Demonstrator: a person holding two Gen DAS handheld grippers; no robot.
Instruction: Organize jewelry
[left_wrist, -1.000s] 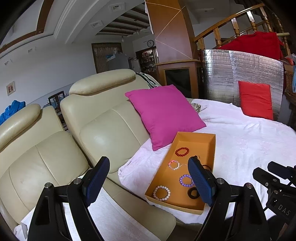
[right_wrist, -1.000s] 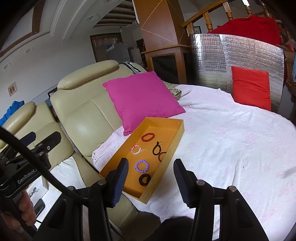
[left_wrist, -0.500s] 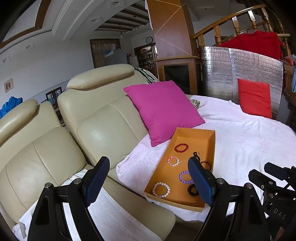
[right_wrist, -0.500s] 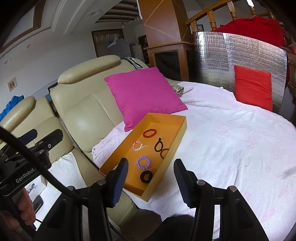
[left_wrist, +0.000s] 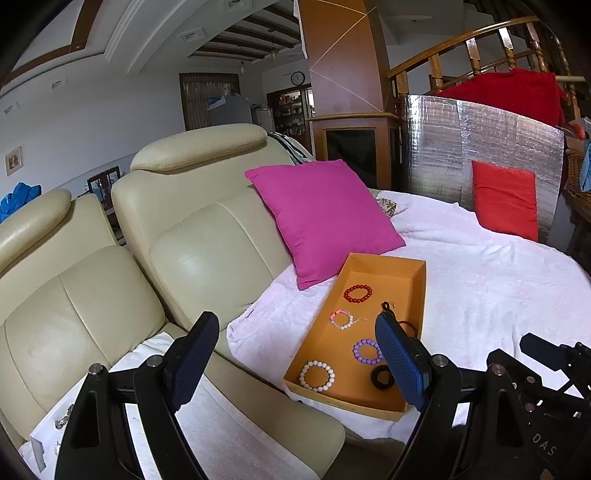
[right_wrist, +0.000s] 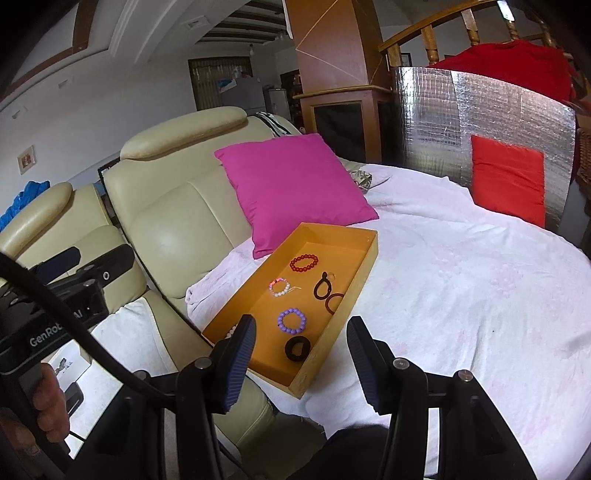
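An orange tray lies on the white-covered table. In it are a red bead bracelet, a pink-white bracelet, a purple bracelet, a white bead bracelet, black hair ties and a black scrunchie. My left gripper is open and empty, held in front of the tray's near left. My right gripper is open and empty, just before the tray's near end.
A magenta pillow leans on the cream sofa behind the tray. A red cushion leans on a silver foil panel at the back right. A white towel and small box lie on the sofa seat.
Both grippers have moved a little toward the tray; it looks slightly nearer and higher in both views. Both stay open and empty.
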